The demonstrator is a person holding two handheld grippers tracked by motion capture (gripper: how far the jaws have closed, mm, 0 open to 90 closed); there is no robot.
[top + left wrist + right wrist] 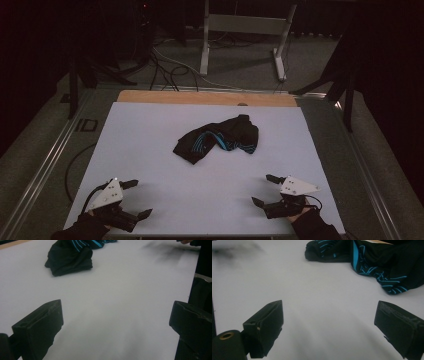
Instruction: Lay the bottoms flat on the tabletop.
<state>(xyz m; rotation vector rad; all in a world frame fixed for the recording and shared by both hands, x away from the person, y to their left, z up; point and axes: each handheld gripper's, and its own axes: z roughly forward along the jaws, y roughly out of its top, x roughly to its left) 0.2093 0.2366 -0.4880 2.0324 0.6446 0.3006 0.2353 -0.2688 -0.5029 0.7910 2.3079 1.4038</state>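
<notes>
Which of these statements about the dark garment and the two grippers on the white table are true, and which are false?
1. The black garment with blue stripes lies crumpled on the white table. True.
2. The left gripper holds the garment. False: its jaws stand open, apart from it.
3. The right gripper is open with nothing between its jaws. True.
4. The garment is folded neatly flat. False: it is bunched up.

Your garment (217, 138) sits bunched mid-table (150, 130), a bit toward the far edge; your left gripper (136, 199) and right gripper (264, 189) sit at the near corners, well apart from it.
</notes>
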